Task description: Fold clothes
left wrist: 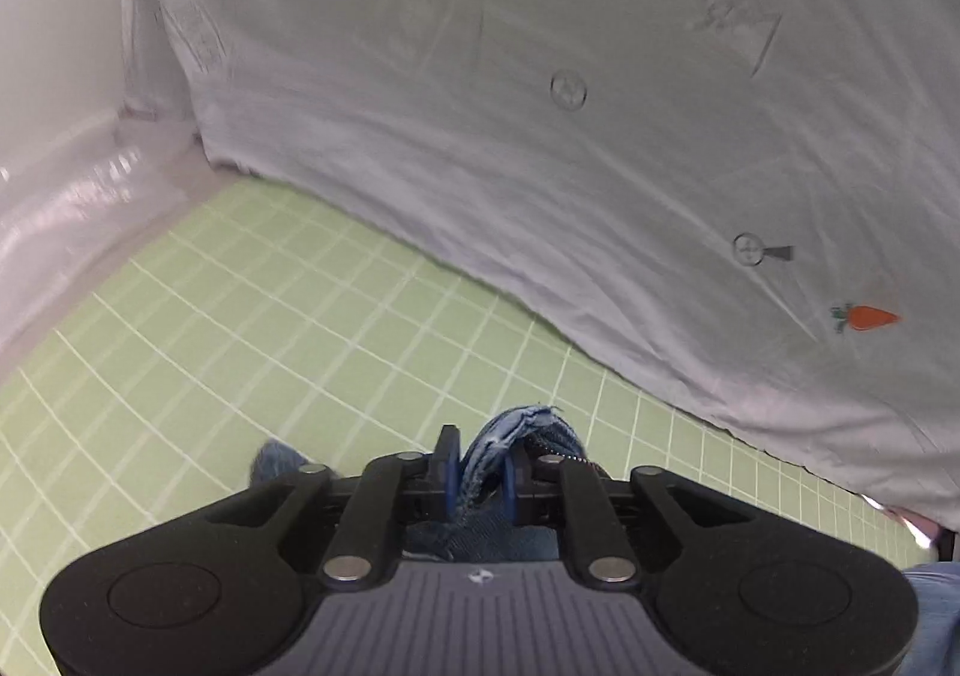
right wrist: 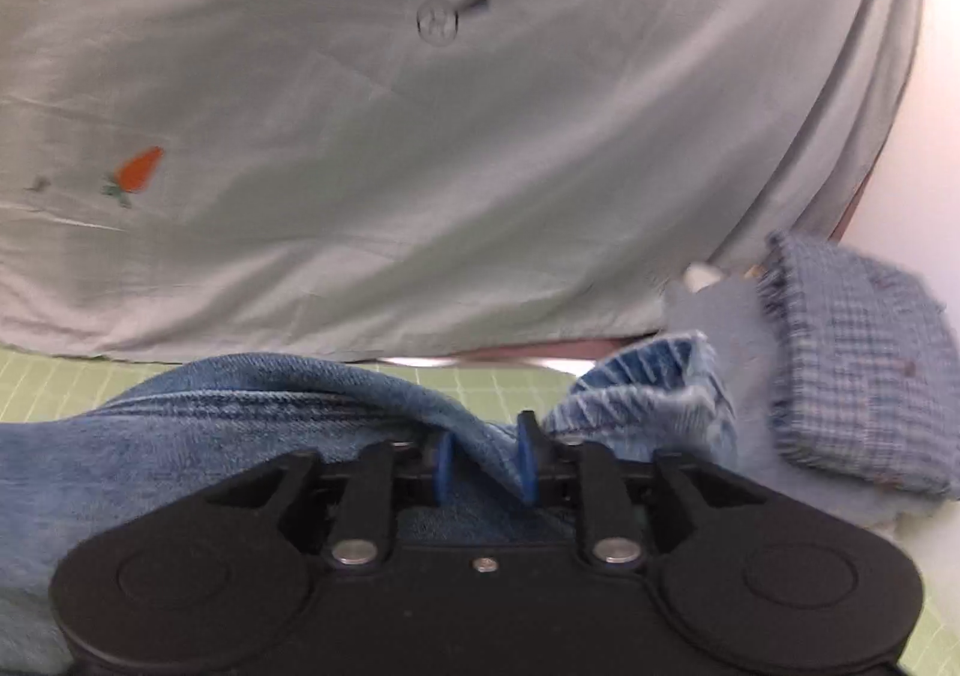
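Observation:
A blue denim garment (right wrist: pixel 198 424) lies over the green grid mat (right wrist: pixel 54 382). My right gripper (right wrist: pixel 485 463) is shut on a fold of the denim, which spreads left and runs under the gripper body. In the left wrist view my left gripper (left wrist: pixel 480 475) is shut on a frayed denim edge (left wrist: pixel 522 433), held just above the mat (left wrist: pixel 300 316). More denim shows under that gripper's body.
A person in a pale grey shirt with carrot prints (left wrist: pixel 540 105) stands close behind the mat, also in the right wrist view (right wrist: pixel 420 135). A folded blue checked cloth (right wrist: pixel 858 358) lies at the right. A white wall (left wrist: pixel 48 75) is at the left.

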A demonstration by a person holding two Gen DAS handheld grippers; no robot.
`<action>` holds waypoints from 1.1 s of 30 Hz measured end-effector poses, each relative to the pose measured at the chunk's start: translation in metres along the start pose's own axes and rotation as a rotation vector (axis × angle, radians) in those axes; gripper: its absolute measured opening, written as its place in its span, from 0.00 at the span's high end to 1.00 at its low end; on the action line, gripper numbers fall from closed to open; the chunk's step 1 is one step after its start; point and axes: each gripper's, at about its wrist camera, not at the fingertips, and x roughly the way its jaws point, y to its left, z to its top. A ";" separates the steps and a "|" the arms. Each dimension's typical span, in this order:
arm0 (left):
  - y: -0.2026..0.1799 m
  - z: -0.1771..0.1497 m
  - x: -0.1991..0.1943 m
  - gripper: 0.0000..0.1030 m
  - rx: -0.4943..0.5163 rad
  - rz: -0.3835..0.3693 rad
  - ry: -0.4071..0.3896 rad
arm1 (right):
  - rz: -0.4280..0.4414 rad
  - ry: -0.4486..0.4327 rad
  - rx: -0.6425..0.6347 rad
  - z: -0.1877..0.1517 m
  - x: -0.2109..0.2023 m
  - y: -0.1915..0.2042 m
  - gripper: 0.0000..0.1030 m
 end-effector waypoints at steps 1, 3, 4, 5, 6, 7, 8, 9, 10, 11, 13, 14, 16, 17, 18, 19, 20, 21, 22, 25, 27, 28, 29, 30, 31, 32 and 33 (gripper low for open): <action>0.003 -0.005 -0.002 0.68 -0.016 -0.016 -0.013 | 0.017 0.008 0.021 0.004 0.006 0.002 0.57; 0.009 -0.014 -0.007 0.37 -0.047 -0.039 -0.040 | 0.019 -0.023 0.056 -0.005 -0.002 0.000 0.29; 0.015 -0.019 -0.011 0.27 -0.062 -0.027 -0.048 | 0.008 -0.033 0.070 -0.014 -0.007 -0.003 0.25; 0.022 -0.025 -0.013 0.27 -0.074 -0.012 -0.033 | 0.001 -0.020 0.089 -0.023 -0.011 -0.006 0.23; 0.029 -0.032 -0.014 0.27 -0.085 -0.001 -0.005 | -0.006 0.003 0.112 -0.033 -0.013 -0.010 0.23; 0.035 -0.040 -0.015 0.27 -0.095 0.010 0.023 | -0.012 0.026 0.134 -0.042 -0.015 -0.014 0.23; 0.041 -0.047 -0.016 0.27 -0.106 0.021 0.047 | -0.017 0.055 0.162 -0.053 -0.017 -0.020 0.23; 0.047 -0.054 -0.017 0.27 -0.119 0.032 0.063 | -0.025 0.083 0.190 -0.064 -0.018 -0.025 0.23; 0.053 -0.061 -0.017 0.27 -0.135 0.040 0.081 | -0.036 0.110 0.217 -0.073 -0.017 -0.030 0.23; 0.058 -0.067 -0.015 0.26 -0.161 0.038 0.101 | -0.046 0.130 0.242 -0.080 -0.016 -0.035 0.23; 0.068 -0.079 -0.012 0.24 -0.215 0.032 0.143 | -0.062 0.162 0.289 -0.091 -0.014 -0.042 0.23; 0.072 -0.084 -0.009 0.23 -0.247 0.022 0.162 | -0.064 0.172 0.313 -0.095 -0.013 -0.045 0.23; 0.076 -0.091 -0.004 0.23 -0.292 0.003 0.186 | -0.058 0.181 0.344 -0.095 -0.007 -0.047 0.22; 0.077 -0.094 -0.002 0.22 -0.310 -0.003 0.186 | -0.059 0.184 0.351 -0.095 -0.004 -0.047 0.21; 0.077 -0.096 0.000 0.22 -0.327 -0.008 0.186 | -0.060 0.187 0.357 -0.094 0.000 -0.047 0.21; 0.078 -0.096 0.002 0.22 -0.341 -0.010 0.185 | -0.060 0.191 0.363 -0.094 0.003 -0.046 0.21; 0.078 -0.096 0.004 0.22 -0.353 -0.012 0.184 | -0.061 0.194 0.369 -0.093 0.006 -0.046 0.21; 0.078 -0.095 0.006 0.22 -0.357 -0.015 0.185 | -0.072 0.200 0.379 -0.093 0.011 -0.047 0.20; 0.078 -0.095 0.007 0.22 -0.356 -0.018 0.185 | -0.087 0.207 0.392 -0.092 0.015 -0.048 0.20; 0.077 -0.093 0.011 0.25 -0.348 -0.027 0.184 | -0.113 0.228 0.400 -0.093 0.024 -0.050 0.20; 0.075 -0.091 0.012 0.39 -0.341 -0.049 0.184 | -0.134 0.232 0.381 -0.093 0.025 -0.048 0.21; 0.074 -0.090 0.012 0.45 -0.339 -0.059 0.184 | -0.145 0.234 0.371 -0.093 0.025 -0.048 0.21; 0.073 -0.089 0.012 0.45 -0.334 -0.054 0.184 | -0.155 0.235 0.361 -0.093 0.025 -0.047 0.21; 0.071 -0.089 0.013 0.45 -0.326 -0.047 0.186 | -0.166 0.237 0.351 -0.093 0.025 -0.046 0.21; 0.070 -0.089 0.014 0.45 -0.322 -0.044 0.186 | -0.176 0.239 0.341 -0.093 0.026 -0.045 0.21; 0.071 -0.090 0.013 0.45 -0.322 -0.044 0.186 | -0.185 0.236 0.335 -0.093 0.024 -0.045 0.20; 0.071 -0.092 0.013 0.45 -0.325 -0.044 0.188 | -0.190 0.232 0.333 -0.093 0.022 -0.046 0.20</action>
